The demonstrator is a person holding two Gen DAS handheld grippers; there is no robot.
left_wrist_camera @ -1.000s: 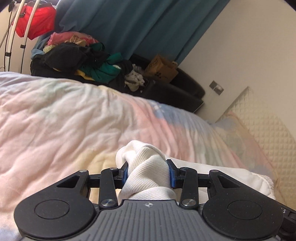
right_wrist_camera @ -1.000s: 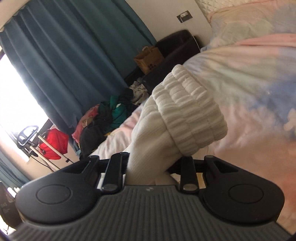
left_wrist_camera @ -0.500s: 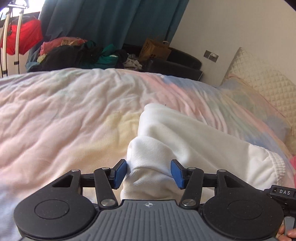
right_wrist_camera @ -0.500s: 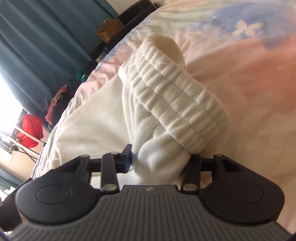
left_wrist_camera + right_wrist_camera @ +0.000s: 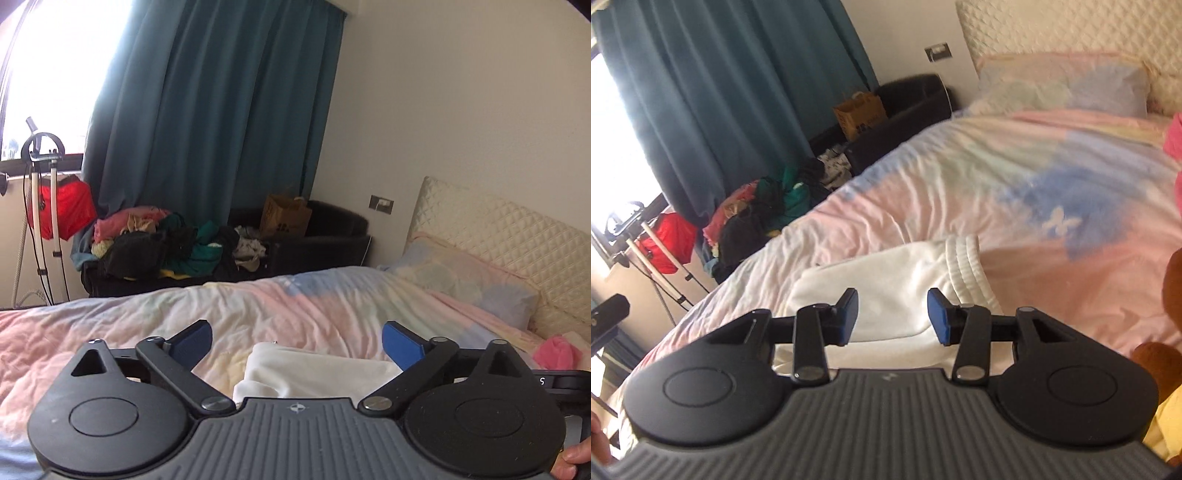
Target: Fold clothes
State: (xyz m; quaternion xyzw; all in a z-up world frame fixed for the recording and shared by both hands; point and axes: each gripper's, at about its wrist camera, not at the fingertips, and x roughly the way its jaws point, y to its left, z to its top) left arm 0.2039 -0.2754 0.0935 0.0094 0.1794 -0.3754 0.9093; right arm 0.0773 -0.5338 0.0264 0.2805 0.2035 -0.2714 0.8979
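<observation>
A folded white garment [image 5: 317, 373] with a ribbed band lies flat on the pastel bedspread [image 5: 258, 310]. My left gripper [image 5: 297, 341] hangs above and behind it, jaws opening wide, nothing between the blue pads. In the right wrist view the same white garment [image 5: 894, 273] lies on the bedspread [image 5: 1015, 184], its ribbed band to the right. My right gripper [image 5: 892, 314] is raised over it, open, the pads apart with only air between them.
A pillow [image 5: 461, 280] and quilted headboard [image 5: 517, 236] stand at the right. A pink cloth [image 5: 557, 352] lies near the pillow. Beyond the bed a dark sofa [image 5: 314, 236] carries a clothes pile [image 5: 166, 240] and a paper bag [image 5: 282, 221]. A brown plush thing [image 5: 1171, 295] sits at the right edge.
Both grippers let go of the white garment, which now lies flat on the bed. Both have lifted up and back from it, and the left jaws have spread wide.
</observation>
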